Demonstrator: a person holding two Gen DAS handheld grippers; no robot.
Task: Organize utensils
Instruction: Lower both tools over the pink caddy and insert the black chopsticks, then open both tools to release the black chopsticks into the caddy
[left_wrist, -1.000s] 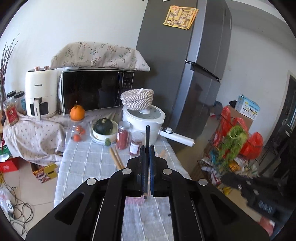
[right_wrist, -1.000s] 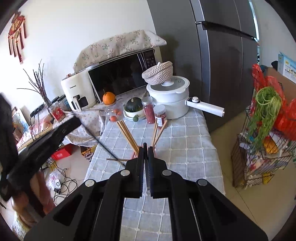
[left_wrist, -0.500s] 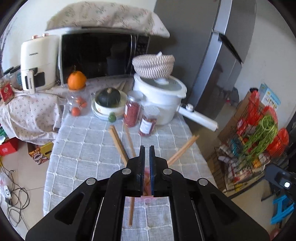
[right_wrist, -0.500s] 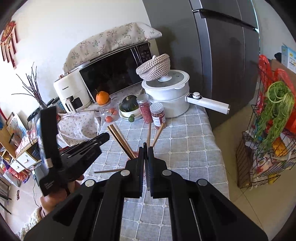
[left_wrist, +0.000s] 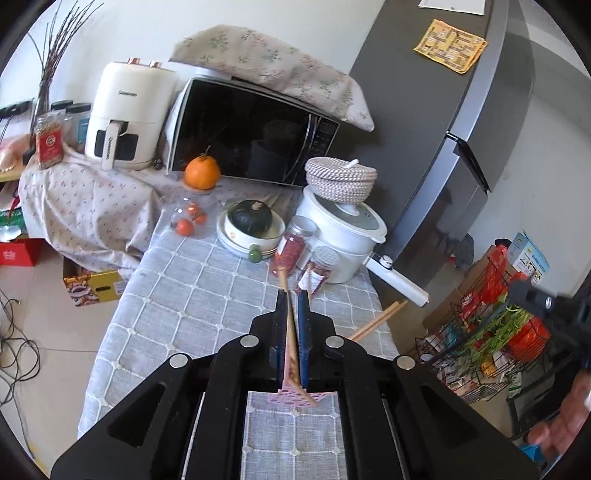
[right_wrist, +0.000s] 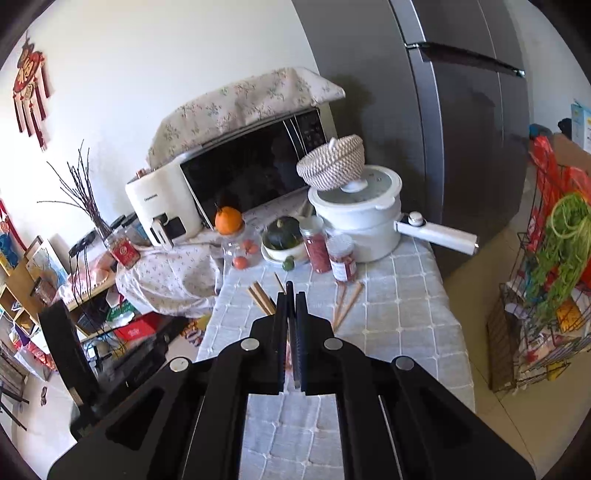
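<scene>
The left claw (left_wrist: 293, 295) is reaching forward and angling downward, its two dark fingers (left_wrist: 302, 325) standing narrowly apart and pinching a thin stick that is running lengthwise through the gap. The right claw (right_wrist: 290, 295) is pointing forward and slightly downward too, its fingers (right_wrist: 300, 328) pressing nearly together around a thin dark strip that is poking out past the tips. At the right edge of the left wrist view, part of a bare hand (left_wrist: 565, 428) is showing, blurred.
</scene>
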